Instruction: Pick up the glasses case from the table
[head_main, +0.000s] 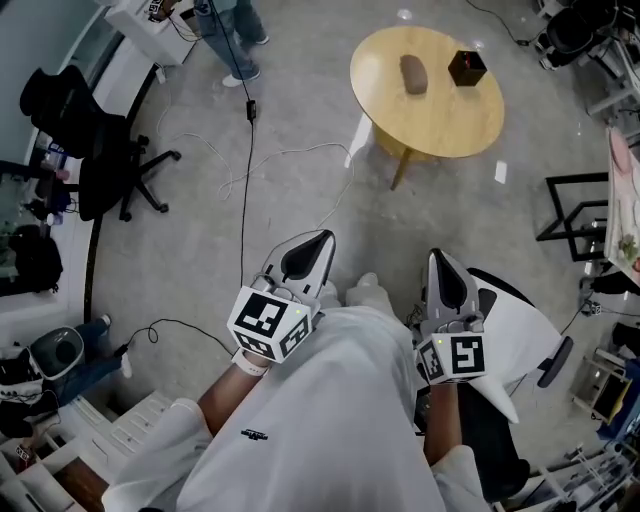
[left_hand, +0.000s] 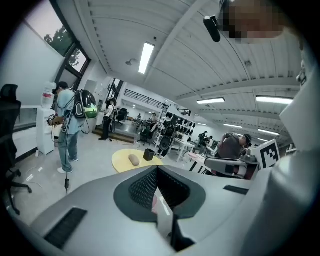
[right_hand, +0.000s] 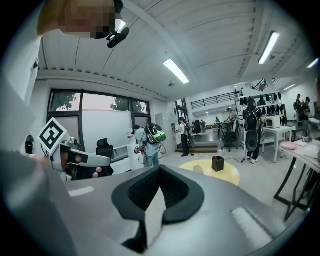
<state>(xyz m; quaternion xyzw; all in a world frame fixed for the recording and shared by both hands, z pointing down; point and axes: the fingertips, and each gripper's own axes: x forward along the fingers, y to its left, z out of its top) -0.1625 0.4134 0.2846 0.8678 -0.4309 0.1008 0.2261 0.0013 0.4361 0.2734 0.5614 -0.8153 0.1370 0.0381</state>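
Observation:
The glasses case (head_main: 413, 73), a brownish oval pouch, lies on a round yellow table (head_main: 440, 125) well ahead of me, beside a small black box (head_main: 467, 67). Both grippers are held close to my body, far short of the table. My left gripper (head_main: 322, 240) points toward the table with its jaws together and nothing between them. My right gripper (head_main: 437, 258) is shut and empty too. The left gripper view shows the case (left_hand: 134, 159) small in the distance beyond the left gripper (left_hand: 156, 169). In the right gripper view, the case (right_hand: 198, 169) appears beyond the right gripper (right_hand: 160, 168).
Grey floor lies between me and the table, with a cable (head_main: 245, 150) trailing across it. A black office chair (head_main: 100, 150) stands at the left. A person (head_main: 230, 30) stands at the far side, and a black metal frame (head_main: 575, 215) is at the right.

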